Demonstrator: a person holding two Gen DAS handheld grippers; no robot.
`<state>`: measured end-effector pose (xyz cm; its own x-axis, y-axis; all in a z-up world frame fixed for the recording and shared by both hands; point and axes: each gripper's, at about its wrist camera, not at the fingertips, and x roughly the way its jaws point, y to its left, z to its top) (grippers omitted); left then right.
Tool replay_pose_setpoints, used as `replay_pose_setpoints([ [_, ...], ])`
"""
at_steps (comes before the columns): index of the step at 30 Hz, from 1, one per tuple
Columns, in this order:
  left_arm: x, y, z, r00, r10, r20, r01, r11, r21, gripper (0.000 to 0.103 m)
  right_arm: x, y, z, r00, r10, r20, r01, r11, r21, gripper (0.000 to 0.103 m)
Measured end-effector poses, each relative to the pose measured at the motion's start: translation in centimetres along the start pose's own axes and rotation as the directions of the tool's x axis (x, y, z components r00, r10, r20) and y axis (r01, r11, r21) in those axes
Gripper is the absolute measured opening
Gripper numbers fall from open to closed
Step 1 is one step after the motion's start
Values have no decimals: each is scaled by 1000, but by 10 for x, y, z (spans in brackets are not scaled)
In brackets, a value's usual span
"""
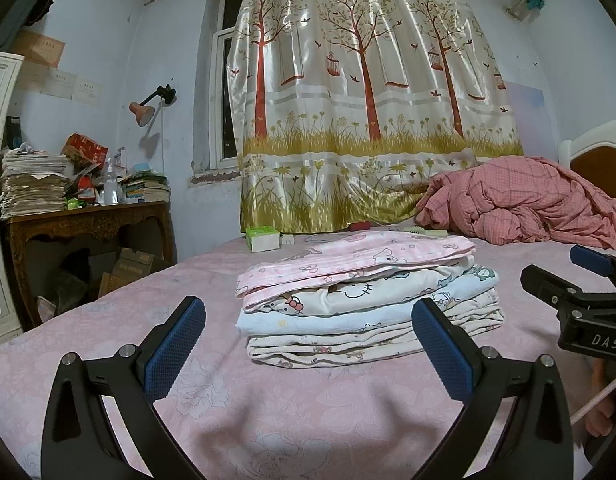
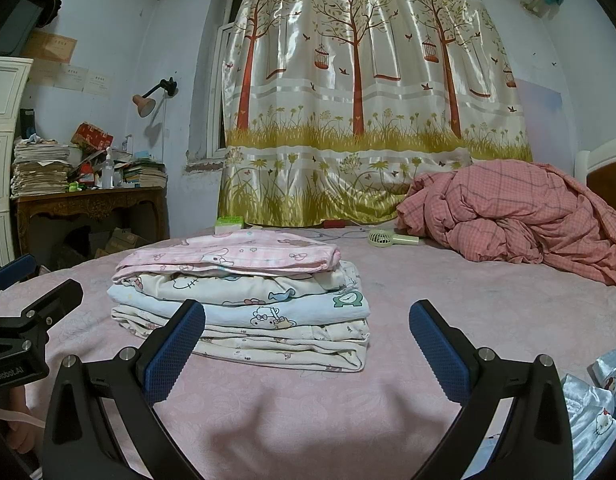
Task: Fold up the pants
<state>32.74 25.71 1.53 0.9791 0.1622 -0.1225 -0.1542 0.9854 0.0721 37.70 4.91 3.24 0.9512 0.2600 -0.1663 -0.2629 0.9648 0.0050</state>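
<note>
A bed [image 1: 108, 344] with a pink floral sheet carries a crumpled pink checked quilt [image 1: 523, 204] at its far right. Near the middle lies a stack of folded pants [image 1: 363, 300], pink pair on top. The left tool [image 1: 308, 348] and right tool [image 2: 308, 348] hover before it, both spread wide and empty.
</note>
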Motion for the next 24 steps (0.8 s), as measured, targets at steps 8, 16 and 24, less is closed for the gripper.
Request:
replay_pose_setpoints([
  [8,-1,-3,-4,1000,3,18,-3,1000,7,102,-1,-1,0,1000,-2,0,2,1000,0,102],
  [16,-1,-4,-6,1000,4,21,-4,1000,10,102,0,-1,0,1000,1,-1,-1,1000,-1,102],
  [24,0,-4,-6,1000,4,20,-4,1000,12,102,1,0,1,1000,1,-1,-1,1000,-2,102],
])
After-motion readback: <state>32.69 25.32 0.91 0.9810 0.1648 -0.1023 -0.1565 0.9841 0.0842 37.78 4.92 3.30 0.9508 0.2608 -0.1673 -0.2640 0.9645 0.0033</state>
